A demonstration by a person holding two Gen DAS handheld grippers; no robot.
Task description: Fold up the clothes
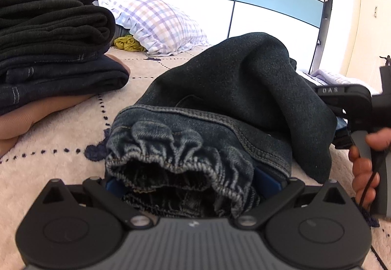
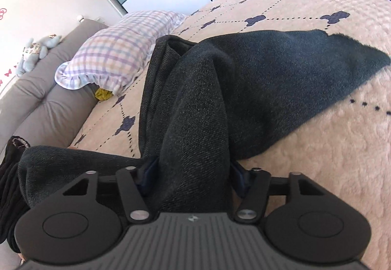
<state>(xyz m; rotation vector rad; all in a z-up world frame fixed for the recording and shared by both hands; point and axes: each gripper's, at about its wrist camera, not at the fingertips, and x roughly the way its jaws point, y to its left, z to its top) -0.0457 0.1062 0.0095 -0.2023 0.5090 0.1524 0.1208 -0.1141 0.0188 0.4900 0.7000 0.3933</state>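
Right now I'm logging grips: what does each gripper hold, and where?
Both hold the dark jeans: left gripper at the elastic waistband, right gripper around a bunched leg.

A: What hides the left gripper (image 1: pixel 188 186) fingertips?
B: The jeans (image 1: pixel 220 108); their gathered waistband buries both blue pads.
A: And the right gripper (image 2: pixel 193 172)?
B: Its pads vanish into denim too. At nine o'clock, the folded stack (image 1: pixel 48 37) runs off the frame edge.
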